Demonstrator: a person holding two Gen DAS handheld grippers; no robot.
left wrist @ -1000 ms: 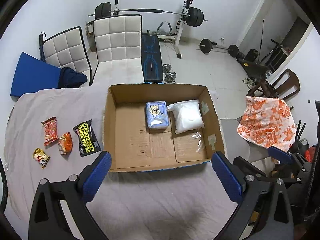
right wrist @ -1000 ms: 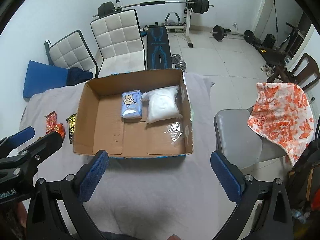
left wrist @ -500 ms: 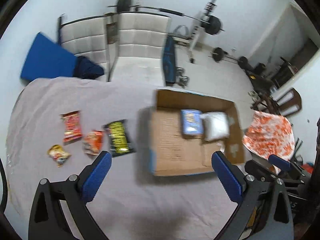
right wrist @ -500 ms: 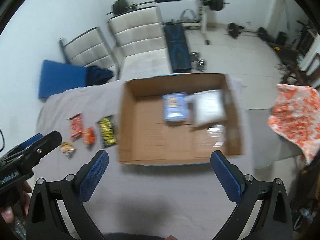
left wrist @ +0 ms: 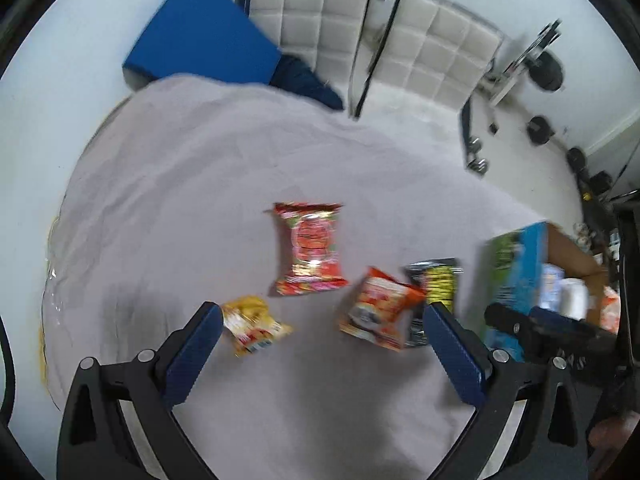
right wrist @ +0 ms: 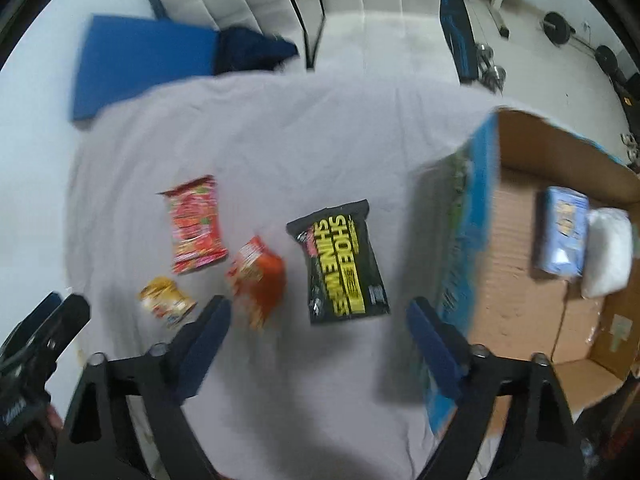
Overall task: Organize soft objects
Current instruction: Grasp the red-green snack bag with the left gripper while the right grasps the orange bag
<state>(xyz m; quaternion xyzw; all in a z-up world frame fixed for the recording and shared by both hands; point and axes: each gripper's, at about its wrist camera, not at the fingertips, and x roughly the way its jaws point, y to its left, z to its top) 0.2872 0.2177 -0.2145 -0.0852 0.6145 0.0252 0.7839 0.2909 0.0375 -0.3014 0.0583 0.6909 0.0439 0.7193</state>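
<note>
Several soft packets lie on the grey cloth: a red packet (left wrist: 311, 248) (right wrist: 195, 224), an orange packet (left wrist: 378, 307) (right wrist: 258, 276), a small yellow packet (left wrist: 252, 324) (right wrist: 166, 300) and a black shoe-wipes pack (right wrist: 340, 264) (left wrist: 434, 284). My left gripper (left wrist: 320, 356) is open and empty, above the yellow and orange packets. My right gripper (right wrist: 316, 344) is open and empty, just in front of the wipes pack. The cardboard box (right wrist: 520, 144) to the right holds a blue tissue pack (right wrist: 562, 236) and a white bag (right wrist: 608, 252).
The grey cloth (left wrist: 240, 152) covers the table. White padded chairs (left wrist: 400, 40) and a blue mat (left wrist: 200, 36) stand behind the table's far edge. Gym weights (right wrist: 560, 28) lie on the floor at the back right.
Both grippers have swung left from the box to the packets and come closer to the table. The packets now fill the middle of both views. Both stay open.
</note>
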